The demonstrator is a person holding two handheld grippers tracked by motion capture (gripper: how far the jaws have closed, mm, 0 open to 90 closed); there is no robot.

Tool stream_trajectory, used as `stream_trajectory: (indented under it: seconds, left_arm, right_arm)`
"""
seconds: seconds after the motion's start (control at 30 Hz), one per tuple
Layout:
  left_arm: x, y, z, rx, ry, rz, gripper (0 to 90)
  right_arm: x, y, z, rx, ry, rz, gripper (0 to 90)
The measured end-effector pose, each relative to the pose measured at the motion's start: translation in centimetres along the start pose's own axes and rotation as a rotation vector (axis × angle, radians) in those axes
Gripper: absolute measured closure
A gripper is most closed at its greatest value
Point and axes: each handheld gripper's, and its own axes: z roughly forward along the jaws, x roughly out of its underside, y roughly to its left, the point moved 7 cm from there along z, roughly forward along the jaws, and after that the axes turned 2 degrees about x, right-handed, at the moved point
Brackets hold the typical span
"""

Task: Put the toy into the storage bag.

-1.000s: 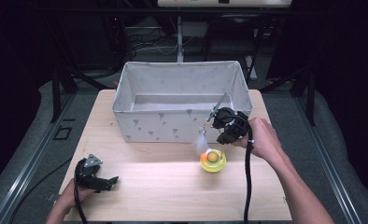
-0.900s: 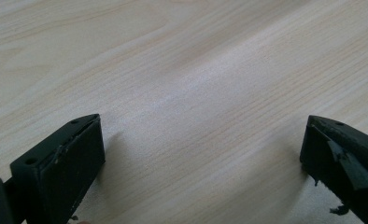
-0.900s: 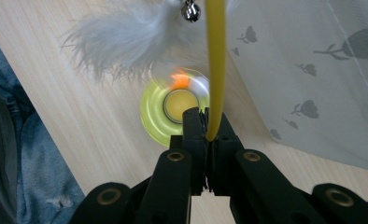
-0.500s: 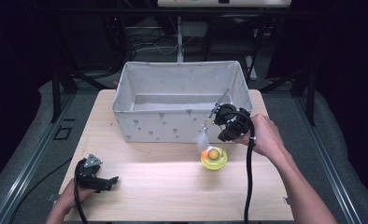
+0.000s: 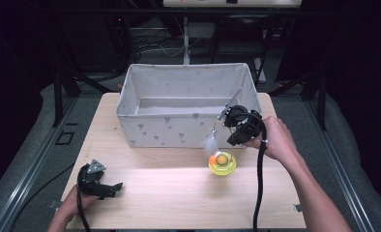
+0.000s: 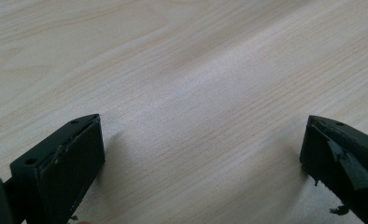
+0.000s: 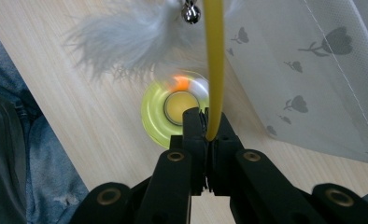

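bin (image 5: 188,126) behind disc toy (image 5: 222,163) | feather wand (image 5: 211,143) above disc toy, before bin

Right gripper (image 5: 223,126) held just in front of grey fabric bin (image 5: 186,79), a white feather (image 5: 211,143) dangling from it over yellow round toy (image 5: 222,163). Left gripper (image 5: 112,186) low on table (image 5: 179,198), near-left corner, well apart.

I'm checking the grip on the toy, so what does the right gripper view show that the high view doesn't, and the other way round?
Right gripper view alone: the right gripper jaws shut on the yellow wand, a small bell by the white feathers, and tulip prints on the fabric bin.

High view alone: the bin's open top, the left gripper resting at the near left of the table, and the person's forearms.

Both: the feathers hanging above the yellow-green disc toy, in front of the bin.
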Motion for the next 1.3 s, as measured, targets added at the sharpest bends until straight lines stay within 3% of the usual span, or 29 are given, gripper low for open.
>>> stream_trajectory:
  seconds: [1.0,1.3]
  left_arm:
    - [0.0,0.0,0.0,0.001,0.002,0.0,0.0]
    - [0.0,0.0,0.0,0.0,0.002,-0.001,0.0]
  right_arm:
    - [-0.3,-1.0,-1.3,-0.023,-0.002,0.023,88.2]
    - [-0.5,-1.5,-2.5,-0.017,-0.012,0.034,88.2]
